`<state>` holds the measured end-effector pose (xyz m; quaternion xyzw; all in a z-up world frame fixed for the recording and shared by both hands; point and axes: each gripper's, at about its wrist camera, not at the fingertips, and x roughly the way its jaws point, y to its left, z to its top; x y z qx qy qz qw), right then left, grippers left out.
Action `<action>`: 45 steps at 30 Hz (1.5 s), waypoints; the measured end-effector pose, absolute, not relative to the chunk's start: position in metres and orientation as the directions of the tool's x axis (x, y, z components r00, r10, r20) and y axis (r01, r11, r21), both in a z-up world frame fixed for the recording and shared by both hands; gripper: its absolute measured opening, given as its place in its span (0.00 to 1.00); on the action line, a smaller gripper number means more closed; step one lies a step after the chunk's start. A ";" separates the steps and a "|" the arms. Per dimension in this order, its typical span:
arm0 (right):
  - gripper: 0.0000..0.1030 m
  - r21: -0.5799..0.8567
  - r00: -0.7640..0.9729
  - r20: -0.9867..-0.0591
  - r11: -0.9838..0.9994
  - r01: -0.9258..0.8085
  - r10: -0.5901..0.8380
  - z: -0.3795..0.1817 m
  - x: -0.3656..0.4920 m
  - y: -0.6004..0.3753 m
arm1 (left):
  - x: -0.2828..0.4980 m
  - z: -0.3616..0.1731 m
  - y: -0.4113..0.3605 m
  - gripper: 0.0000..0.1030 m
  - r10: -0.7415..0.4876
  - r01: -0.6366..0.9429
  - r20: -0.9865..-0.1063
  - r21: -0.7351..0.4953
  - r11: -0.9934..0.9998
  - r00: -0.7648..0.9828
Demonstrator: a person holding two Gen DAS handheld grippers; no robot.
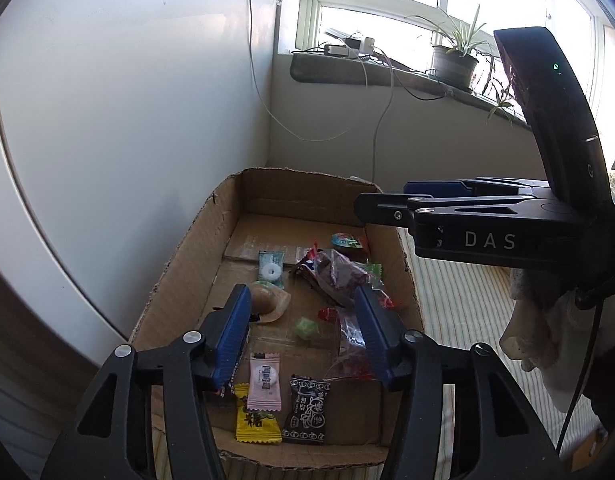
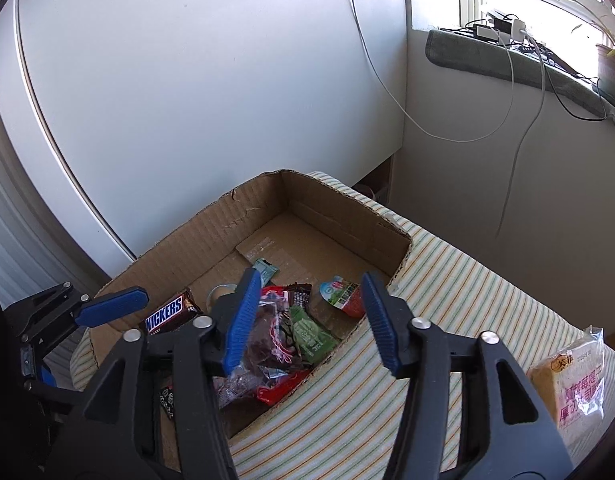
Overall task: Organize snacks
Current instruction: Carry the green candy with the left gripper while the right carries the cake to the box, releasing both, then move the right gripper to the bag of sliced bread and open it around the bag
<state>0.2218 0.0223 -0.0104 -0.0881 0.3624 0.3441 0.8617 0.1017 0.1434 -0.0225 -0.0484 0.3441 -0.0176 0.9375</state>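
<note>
Underneath everything lies a striped cloth (image 2: pixel 459 288) in green and yellow, covering the counter. On it sits a low cardboard box (image 2: pixel 211 236) pushed close to a white wall (image 2: pixel 195 80), with the room's corner just behind. To the right a windowsill (image 1: pixel 387 72) carries a potted plant (image 1: pixel 455 60) and a charger with cords (image 2: pixel 511 120) hanging down the wall. Bright daylight comes through the window.

The snacks lie loose on the box floor. Near its front edge I see a yellow candy (image 1: pixel 253 420), a pink one (image 1: pixel 264 380) and a black one (image 1: pixel 305 410) side by side. Further in rest a ring mint (image 1: pixel 271 266), a dark red bag (image 1: pixel 339 276), a jelly cup (image 2: pixel 341 294) and a Snickers bar (image 2: pixel 169 314). A wrapped bread slice (image 2: pixel 575 380) sits outside the box on the cloth, at the right.

My left gripper (image 1: pixel 303 328) tilts down over the box front, its jaws apart with nothing pinched; a small green candy (image 1: pixel 305 326) lies on the floor below the gap. My right gripper (image 2: pixel 307 320) also points down, over the right wall of the box, jaws spread and empty. From the left view it shows side-on above that wall, my gloved hand (image 1: pixel 535 336) behind it.
</note>
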 end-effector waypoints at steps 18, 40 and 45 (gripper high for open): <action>0.87 0.100 0.543 -0.667 0.783 -0.614 0.510 0.002 0.213 -0.015 | 0.097 -0.015 0.124 0.59 -0.075 0.025 -0.629 -0.088 0.996 0.774; 0.97 0.131 0.626 -0.656 0.880 -0.456 0.422 0.015 0.201 -0.152 | 0.095 -0.001 0.037 0.71 -0.220 0.183 -0.591 -0.123 0.975 0.776; 0.97 0.168 0.621 -0.676 0.903 -0.395 0.397 0.006 0.214 -0.200 | 0.102 -0.009 0.009 0.71 -0.278 0.235 -0.614 -0.152 0.960 0.739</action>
